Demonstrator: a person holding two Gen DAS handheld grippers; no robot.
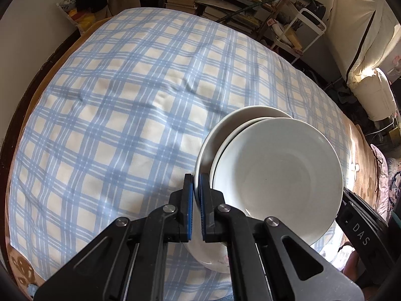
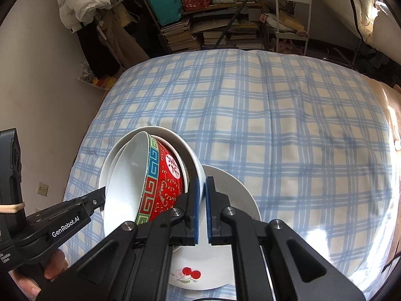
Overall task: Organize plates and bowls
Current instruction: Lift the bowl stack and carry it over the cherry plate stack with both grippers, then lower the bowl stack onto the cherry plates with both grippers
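Observation:
My left gripper (image 1: 196,183) is shut on the rim of a white bowl (image 1: 213,145). A red patterned bowl (image 2: 163,180) with a white inside (image 1: 275,168) is nested in it, and both are tilted on edge. My right gripper (image 2: 202,185) is shut on the opposite rim of the same white bowl (image 2: 193,158). Below the bowls a white plate (image 2: 233,195) with a cherry motif lies flat on the blue checked cloth (image 2: 275,115). Its edge also shows in the left wrist view (image 1: 213,260).
The cloth (image 1: 125,100) covers a soft, wide surface with brown edges. Behind it stand shelves of books (image 2: 200,32) and a white cart (image 2: 290,12). A cream pillow (image 1: 371,92) lies at the right. The left gripper's body (image 2: 50,225) shows at the lower left.

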